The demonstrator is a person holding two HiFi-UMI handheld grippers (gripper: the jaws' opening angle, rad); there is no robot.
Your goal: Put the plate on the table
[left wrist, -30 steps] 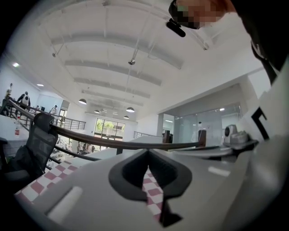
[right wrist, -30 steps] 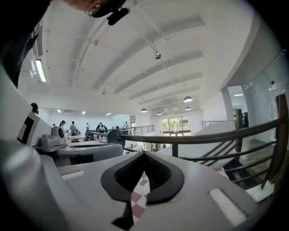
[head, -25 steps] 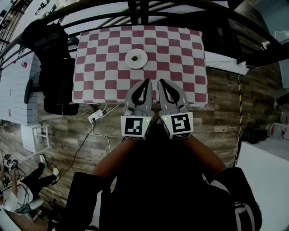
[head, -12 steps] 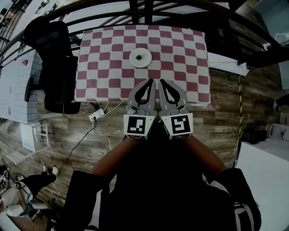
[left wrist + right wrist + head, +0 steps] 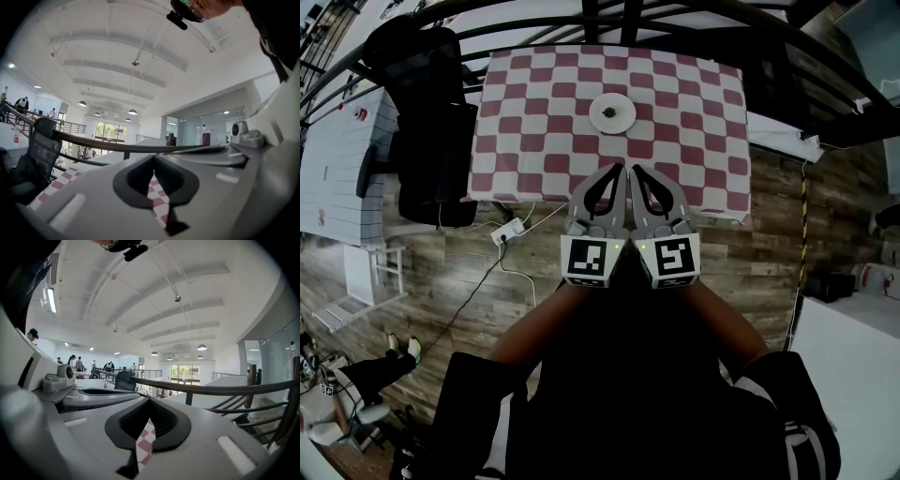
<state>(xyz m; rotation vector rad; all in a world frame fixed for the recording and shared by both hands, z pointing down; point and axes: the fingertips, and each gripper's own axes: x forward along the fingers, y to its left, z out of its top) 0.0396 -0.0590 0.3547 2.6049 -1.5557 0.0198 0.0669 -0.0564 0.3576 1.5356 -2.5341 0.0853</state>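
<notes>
The wooden plank floor (image 5: pixel 769 234) fills most of the head view. On it stands the counter (image 5: pixel 534 122), draped in a red-and-white checked cloth, with a black railing (image 5: pixel 694 23) curving past its far side. A black office chair (image 5: pixel 436 122) stands against the counter's left edge.

The person's 2 bare forearms (image 5: pixel 546 330) reach forward from below and hold the 2 tongs side by side, touching along their length, above the counter's near edge. The left tongs (image 5: pixel 617 169) are closed, tips meeting, with nothing clamped. In the left gripper view only a sliver of checked cloth shows through the loop behind the tips. The right tongs (image 5: pixel 635 171) are closed too and likewise empty, and the right gripper view shows the same strip of cloth through their loop. Each carries a marker cube at its rear, facing the camera.

The plate (image 5: pixel 602 120), white and round, sits flat on the counter towards the far side, well apart from both tongs and roughly in line with them. 1 small dark item (image 5: pixel 612 112), too small to identify, lies at its middle.

A white power strip (image 5: pixel 509 232) lies on the floor just below the counter's near left corner, and a thin cable (image 5: pixel 517 275) trails from it.
</notes>
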